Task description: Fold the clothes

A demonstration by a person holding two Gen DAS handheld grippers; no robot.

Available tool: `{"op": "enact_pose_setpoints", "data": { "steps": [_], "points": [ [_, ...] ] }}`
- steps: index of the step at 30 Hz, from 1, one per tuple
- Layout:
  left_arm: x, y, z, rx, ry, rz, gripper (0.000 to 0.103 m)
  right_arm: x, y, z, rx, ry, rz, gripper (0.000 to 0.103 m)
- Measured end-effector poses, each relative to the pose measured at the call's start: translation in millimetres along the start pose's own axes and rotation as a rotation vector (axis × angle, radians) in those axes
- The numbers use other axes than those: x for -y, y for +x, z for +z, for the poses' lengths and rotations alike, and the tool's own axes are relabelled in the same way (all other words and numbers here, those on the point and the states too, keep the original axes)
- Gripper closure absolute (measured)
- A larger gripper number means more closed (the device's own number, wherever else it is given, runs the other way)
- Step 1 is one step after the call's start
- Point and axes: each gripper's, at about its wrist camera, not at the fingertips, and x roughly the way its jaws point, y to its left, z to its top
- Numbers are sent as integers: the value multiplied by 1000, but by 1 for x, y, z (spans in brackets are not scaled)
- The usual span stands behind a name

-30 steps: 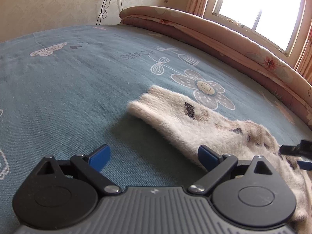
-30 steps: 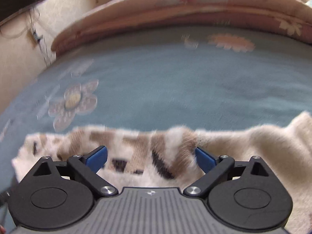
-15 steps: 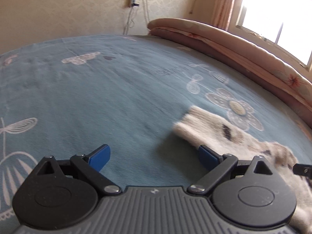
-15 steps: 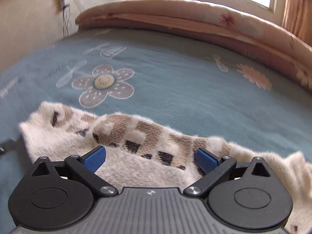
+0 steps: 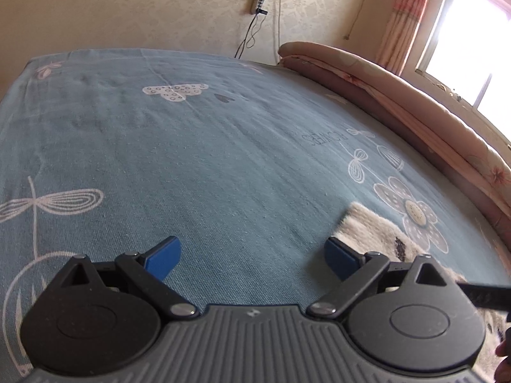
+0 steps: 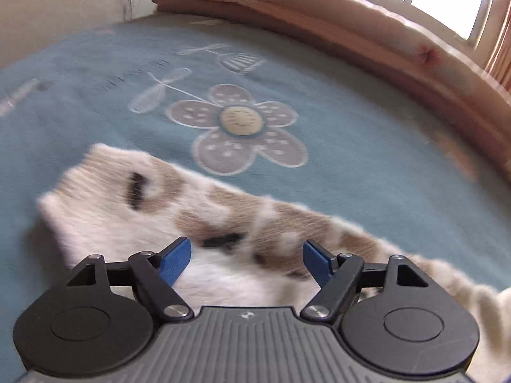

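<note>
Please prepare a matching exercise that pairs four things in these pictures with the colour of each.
Things:
1. fuzzy knitted sleeve
2. printed cotton bed sheet
3. rolled quilt by the window
4. flat pads on the gripper fingers

Colours:
A. bright blue
B. peach pink
C. cream with brown and black patches
D. dusty teal

Pairs: 1-C, 2-D, 3-B, 4-A
</note>
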Motion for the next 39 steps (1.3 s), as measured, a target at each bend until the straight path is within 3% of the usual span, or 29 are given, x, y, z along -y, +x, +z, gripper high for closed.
{"op": "enact_pose_setpoints", "data": {
  "steps": [3, 5, 7, 10, 12, 14, 18, 20, 22, 24, 28, 32, 36, 39],
  "points": [
    [-1, -1, 1, 2, -8, -5, 7, 4, -9, 0, 30, 37, -35, 14],
    [-2, -1, 1, -3, -13, -11, 7, 0, -4, -1, 1, 24, -58, 14],
    [-3, 0, 2, -4, -5, -8, 7, -8, 5, -4, -36, 23, -45, 14],
    [-5, -1, 3, 3, 1, 3, 7, -26, 10, -7, -24, 50, 19, 14],
    [-9, -1, 5, 12, -13, 16, 7, -46, 14, -6, -18, 35, 39, 2],
    [-14, -1, 7, 18, -34, 28, 7, -62, 19, -4, -3, 7, 45, 1],
    [-24, -2, 10, 23, -88, 31, 7, -49, 7, 9, 45, 66, 269, 12],
    [-25, -3, 10, 25, -96, 32, 7, -37, -2, 14, 89, 116, 299, 12],
    [-25, -3, 10, 27, -88, 26, 7, -36, 2, 22, 90, 122, 156, 15],
    [-26, -3, 10, 27, -84, 26, 7, -38, 16, 24, 22, 126, 14, 21],
    [-30, -2, 11, 23, -99, 30, 7, -54, 34, 24, 18, 125, 1, 23],
    [-28, 0, 11, 27, -92, 41, 7, -74, 45, 36, 23, 87, 151, 10],
    [-23, -2, 11, 30, -82, 24, 7, -70, 33, 39, 28, 102, 299, 16],
    [-21, -4, 11, 32, -67, 19, 7, -38, 6, 38, 24, 180, 325, 17]
  ]
}}
